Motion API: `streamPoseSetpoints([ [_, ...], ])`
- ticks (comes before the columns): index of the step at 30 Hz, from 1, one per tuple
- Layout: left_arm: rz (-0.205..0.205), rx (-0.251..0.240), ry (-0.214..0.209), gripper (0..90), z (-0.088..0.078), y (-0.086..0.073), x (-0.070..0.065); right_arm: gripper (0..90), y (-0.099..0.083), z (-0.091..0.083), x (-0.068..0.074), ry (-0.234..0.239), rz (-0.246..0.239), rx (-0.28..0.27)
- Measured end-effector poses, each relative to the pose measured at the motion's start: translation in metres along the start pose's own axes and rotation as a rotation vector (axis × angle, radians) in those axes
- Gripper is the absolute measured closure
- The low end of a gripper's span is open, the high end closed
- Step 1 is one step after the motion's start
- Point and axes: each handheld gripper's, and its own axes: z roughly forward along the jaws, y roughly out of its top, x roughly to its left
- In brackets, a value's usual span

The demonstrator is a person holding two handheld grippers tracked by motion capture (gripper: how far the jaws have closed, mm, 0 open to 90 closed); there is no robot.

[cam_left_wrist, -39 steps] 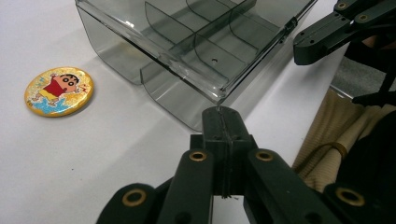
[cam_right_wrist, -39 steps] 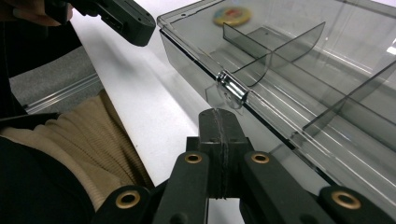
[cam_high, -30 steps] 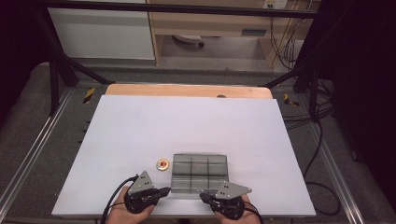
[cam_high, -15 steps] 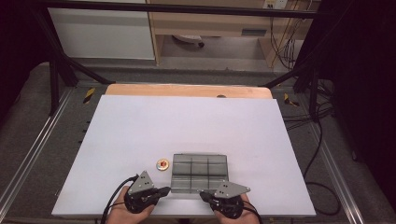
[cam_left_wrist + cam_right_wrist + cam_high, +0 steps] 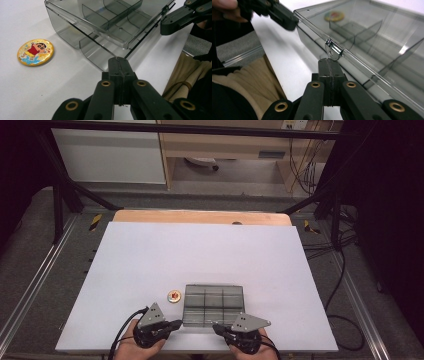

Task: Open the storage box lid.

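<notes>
**Both grippers closed at the near edge of the clear compartment box**

We hold a gripper in each hand at the near edge of the white table (image 5: 150, 255). Between them lies a smoky, transparent compartment box (image 5: 214, 304), lid down, its inner dividers showing through the plastic as a grid of small cells. It sits on the near half of the table, a little right of the middle.

Our left gripper (image 5: 176, 324) points inward toward the box's near left corner. In the left gripper view its two black jaws are pressed flat together with nothing between them, and their tip (image 5: 119, 60) sits just in front of the box's near wall (image 5: 100, 40); we cannot tell whether it touches the plastic.

Our right gripper (image 5: 217, 327) points inward from the other side, toward the near edge of the box. In the right gripper view its jaws are likewise closed on each other, empty, and the tip (image 5: 329, 61) stands just below a small shiny latch (image 5: 333, 52) on the edge of the lid. Whether the tip touches the latch we cannot say.

Just beside the box's left side, on the bare table, lies a round yellow badge (image 5: 174, 296) with a cartoon figure on it (image 5: 35, 51). It is apart from both grippers and also shows through the box walls in the right gripper view (image 5: 334, 16).
</notes>
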Motion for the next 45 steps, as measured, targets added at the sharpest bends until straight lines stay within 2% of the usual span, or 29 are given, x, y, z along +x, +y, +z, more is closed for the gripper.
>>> streamPoseSetpoints([
  [3, 0.0, 0.002, -0.002, 89.8, 0.0, 0.0, 0.001, 90.0, 0.0, -0.001, -0.001, -0.003, 0.003, -0.002],
  [13, -0.026, -0.007, -0.021, 89.8, 0.001, -0.001, 0.003, 90.0, 0.008, -0.006, -0.003, -0.009, 0.011, -0.06],
  [17, -0.018, -0.008, -0.022, 89.8, -0.001, 0.002, 0.003, 90.0, 0.01, -0.006, -0.004, -0.008, 0.015, -0.069],
  [20, -0.002, -0.038, 0.006, 89.9, -0.004, 0.006, 0.002, 90.0, 0.01, -0.006, -0.005, -0.004, 0.016, -0.071],
  [21, -0.008, -0.047, 0.01, 89.9, -0.003, 0.008, 0.003, 90.0, 0.01, -0.006, -0.005, -0.003, 0.017, -0.07],
  [26, -0.019, -0.09, 0.001, 89.9, -0.002, 0.018, 0.005, 90.0, 0.012, -0.005, -0.006, -0.001, 0.02, -0.066],
  [29, -0.021, -0.091, -0.004, 89.9, -0.001, 0.022, 0.008, 90.0, 0.013, -0.006, -0.006, 0.001, 0.015, -0.059],
  [33, -0.022, -0.09, -0.006, 89.9, -0.002, 0.028, 0.01, 79.0, 0.015, -0.013, -0.006, 0.004, 0.012, -0.056],
  [34, -0.022, -0.094, -0.008, 89.9, -0.002, 0.031, 0.01, 75.3, 0.015, -0.02, -0.005, 0.004, -0.002, -0.052],
  [37, -0.005, -0.093, -0.018, 89.9, 0.0, 0.04, 0.011, 72.4, 0.015, -0.026, -0.006, -0.001, -0.013, -0.048],
  [40, 0.015, -0.089, -0.02, 89.9, 0.001, 0.049, 0.012, 67.9, 0.013, -0.036, -0.011, -0.016, -0.014, -0.046],
  [45, 0.011, -0.093, -0.016, 89.9, 0.002, 0.056, 0.015, 57.6, 0.012, -0.044, -0.019, -0.052, 0.007, -0.05],
])
